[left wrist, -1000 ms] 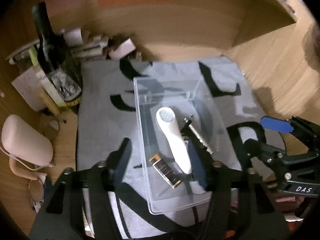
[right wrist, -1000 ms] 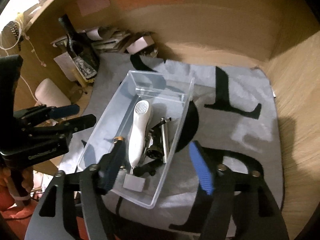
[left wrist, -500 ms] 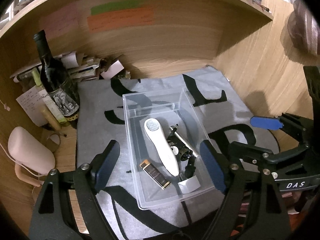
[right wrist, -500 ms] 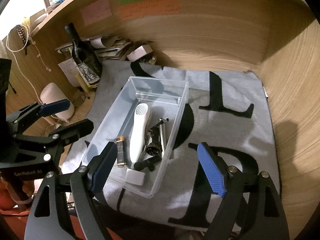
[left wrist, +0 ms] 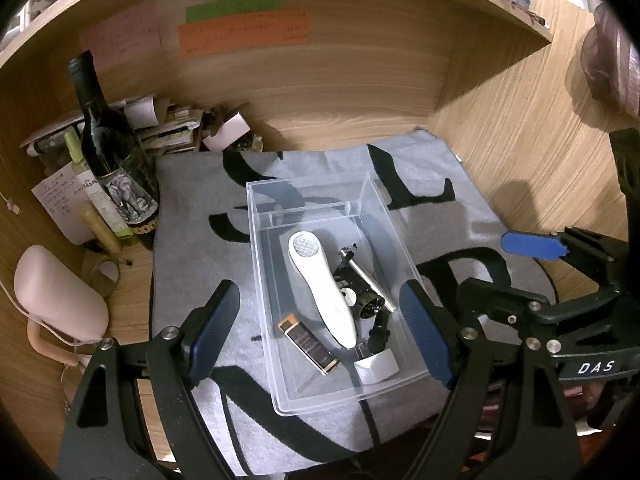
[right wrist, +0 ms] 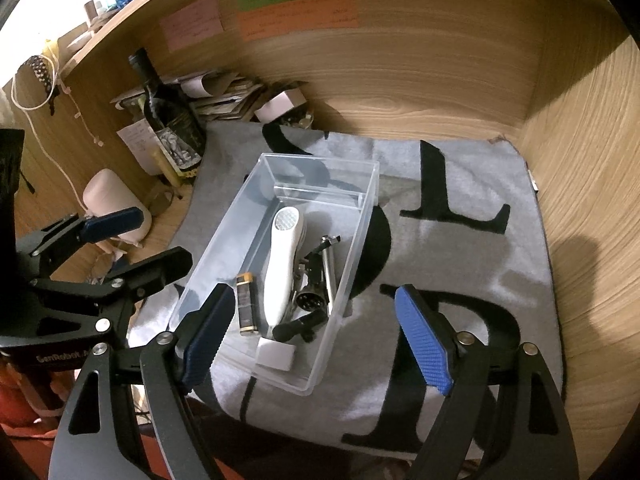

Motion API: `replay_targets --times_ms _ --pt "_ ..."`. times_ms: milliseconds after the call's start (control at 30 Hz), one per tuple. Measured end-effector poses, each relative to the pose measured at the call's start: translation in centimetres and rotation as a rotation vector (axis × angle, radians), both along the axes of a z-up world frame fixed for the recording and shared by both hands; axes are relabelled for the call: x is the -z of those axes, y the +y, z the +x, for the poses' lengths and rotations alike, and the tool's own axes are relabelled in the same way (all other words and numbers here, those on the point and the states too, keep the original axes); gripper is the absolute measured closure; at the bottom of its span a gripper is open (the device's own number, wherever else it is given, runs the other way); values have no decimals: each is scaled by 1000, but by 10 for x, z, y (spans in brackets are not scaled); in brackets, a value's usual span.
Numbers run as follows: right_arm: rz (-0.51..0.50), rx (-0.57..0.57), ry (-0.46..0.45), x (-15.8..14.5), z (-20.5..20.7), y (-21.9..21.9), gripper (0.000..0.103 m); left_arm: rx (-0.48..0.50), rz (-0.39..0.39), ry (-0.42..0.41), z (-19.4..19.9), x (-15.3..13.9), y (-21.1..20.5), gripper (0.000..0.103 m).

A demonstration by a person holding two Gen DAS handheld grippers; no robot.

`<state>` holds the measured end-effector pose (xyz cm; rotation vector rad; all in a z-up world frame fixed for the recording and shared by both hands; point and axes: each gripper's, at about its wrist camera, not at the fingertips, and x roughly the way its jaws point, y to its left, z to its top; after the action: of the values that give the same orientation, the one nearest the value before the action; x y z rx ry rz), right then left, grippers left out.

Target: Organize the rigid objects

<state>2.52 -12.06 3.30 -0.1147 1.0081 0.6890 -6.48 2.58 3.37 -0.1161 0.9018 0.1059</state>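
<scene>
Four or five small things lie in the clear bin (left wrist: 384, 216), which sits on the grey mat (left wrist: 460, 200) just ahead of both grippers. Longest among them is a white handheld device (left wrist: 324, 284), lying lengthwise down the bin's middle. To its left, nearer the left gripper (left wrist: 320, 332), lies a dark lighter (left wrist: 310, 346) with a gold end. To its right sits a tangle of black and metal parts (left wrist: 366, 288) that I cannot tell apart, and a small white block (left wrist: 378, 366) rests at the near end of the bin.

Both pairs of jaws have just been opening and now stand wide, with nothing gripped. From its own camera the left gripper's blue pads flank the near part of the bin without touching it. The right gripper (right wrist: 316, 336) hovers to the right of the left one, its left pad in line with the bin's near wall, its right pad over bare mat.

Beyond the mat, far left of the left gripper, a wine bottle (left wrist: 108, 152) stands beside a paper pile (left wrist: 168, 124). Coloured notes (left wrist: 244, 28) are stuck on the wooden back wall (left wrist: 360, 80).
</scene>
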Motion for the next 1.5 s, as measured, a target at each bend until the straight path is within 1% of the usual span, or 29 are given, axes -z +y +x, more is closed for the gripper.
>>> replay_targets --times_ms 467,600,1500 --pt "7 3 16 0 3 0 23 -6 -6 3 1 1 0 21" --pt "7 10 16 0 2 2 23 -2 -7 5 -1 4 -1 21" --pt "10 11 17 0 2 0 23 1 -17 15 -1 5 0 21"
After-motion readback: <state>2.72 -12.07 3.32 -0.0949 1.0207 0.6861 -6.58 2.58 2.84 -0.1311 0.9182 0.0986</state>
